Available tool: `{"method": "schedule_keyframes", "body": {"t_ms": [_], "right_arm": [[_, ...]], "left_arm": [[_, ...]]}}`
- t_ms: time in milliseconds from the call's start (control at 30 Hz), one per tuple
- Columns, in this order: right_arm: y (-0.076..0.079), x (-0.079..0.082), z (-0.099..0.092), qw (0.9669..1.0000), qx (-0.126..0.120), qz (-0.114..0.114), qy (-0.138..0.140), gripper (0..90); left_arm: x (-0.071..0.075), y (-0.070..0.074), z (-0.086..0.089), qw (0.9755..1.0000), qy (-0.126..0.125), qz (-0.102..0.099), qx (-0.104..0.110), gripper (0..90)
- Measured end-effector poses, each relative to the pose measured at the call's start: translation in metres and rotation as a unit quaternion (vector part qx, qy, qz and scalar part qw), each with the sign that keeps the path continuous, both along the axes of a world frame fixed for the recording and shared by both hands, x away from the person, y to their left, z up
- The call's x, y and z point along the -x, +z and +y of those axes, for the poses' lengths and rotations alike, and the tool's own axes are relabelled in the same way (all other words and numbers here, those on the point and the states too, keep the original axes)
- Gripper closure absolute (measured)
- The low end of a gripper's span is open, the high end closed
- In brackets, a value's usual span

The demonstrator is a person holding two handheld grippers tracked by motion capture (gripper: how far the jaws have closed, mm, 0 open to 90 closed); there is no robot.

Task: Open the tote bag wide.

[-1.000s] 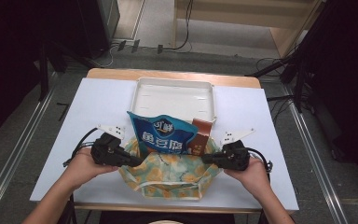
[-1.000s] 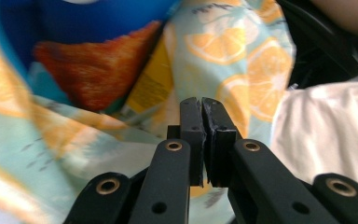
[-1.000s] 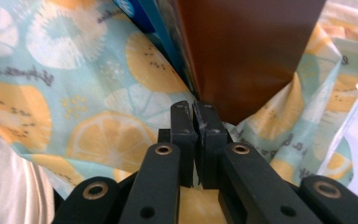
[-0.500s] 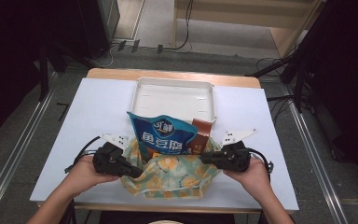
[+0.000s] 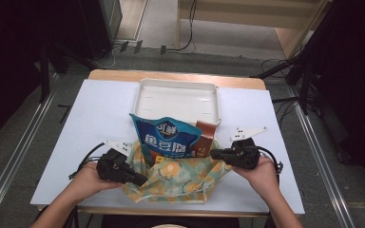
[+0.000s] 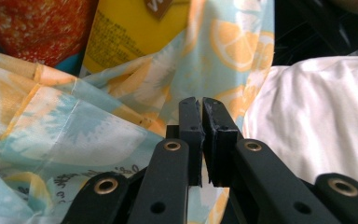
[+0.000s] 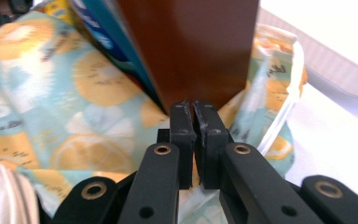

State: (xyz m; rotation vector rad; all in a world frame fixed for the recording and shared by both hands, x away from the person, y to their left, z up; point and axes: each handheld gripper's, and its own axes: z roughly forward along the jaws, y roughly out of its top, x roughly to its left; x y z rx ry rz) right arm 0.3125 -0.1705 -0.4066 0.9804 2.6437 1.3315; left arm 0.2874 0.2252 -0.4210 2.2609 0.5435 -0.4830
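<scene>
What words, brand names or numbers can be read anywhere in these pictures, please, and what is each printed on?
"鱼豆腐": large white characters on the blue snack bag standing in the lemon-print cloth bag.
White logo above them on the same bag: too blurred to read.
Fine print on the yellow packet in the left gripper view: too small to read.
Dark script on the cloth bag: illegible.
Brown box: its visible face carries no text.

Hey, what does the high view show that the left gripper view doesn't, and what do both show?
High view alone: the white tray behind the bag, the blue snack pouch, the brown packet, the right claw and both hands. Left gripper view alone: a yellow packet and a red one inside the bag, plus white fabric beside it. Both share the lemon-print bag and the left claw, pinched shut on its cloth.
</scene>
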Motion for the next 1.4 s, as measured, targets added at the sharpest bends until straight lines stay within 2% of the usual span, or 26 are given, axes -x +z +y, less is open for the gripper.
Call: {"method": "schedule_keyframes", "body": {"t_ms": [67,233,633,933,967,1100,1300,1400], "right_arm": [[-0.002,-0.003,0.001,1.0,0.0,-0.003,-0.004,88.4],[-0.008,-0.008,0.004,0.9999,0.005,0.01,-0.006,89.1],[-0.029,0.0,0.003,0.9996,0.011,0.027,-0.001,89.1],[-0.039,0.004,0.005,0.999,0.022,0.039,0.004,89.1],[-0.04,0.004,0.005,0.999,0.023,0.038,0.005,89.0],[-0.044,0.005,0.007,0.9986,0.026,0.044,0.007,89.6],[-0.053,0.005,0.01,0.9983,0.037,0.043,0.015,90.0],[-0.057,0.004,0.009,0.9984,0.029,0.046,0.017,90.0]], "left_arm": [[0.0,-0.001,0.0,1.0,0.002,-0.002,-0.002,87.2],[-0.003,-0.005,0.002,0.9999,0.011,-0.003,-0.007,87.1],[-0.008,-0.018,0.003,0.9991,0.041,0.0,-0.006,87.6],[-0.015,-0.03,0.007,0.9979,0.062,0.016,0.003,88.1],[-0.016,-0.031,0.007,0.9978,0.065,0.013,-0.001,88.1],[-0.019,-0.035,0.006,0.9975,0.067,0.016,-0.012,89.1],[-0.024,-0.041,0.004,0.997,0.075,0.018,-0.01,89.6],[-0.025,-0.043,0.003,0.9971,0.074,0.014,-0.013,89.9]]}}
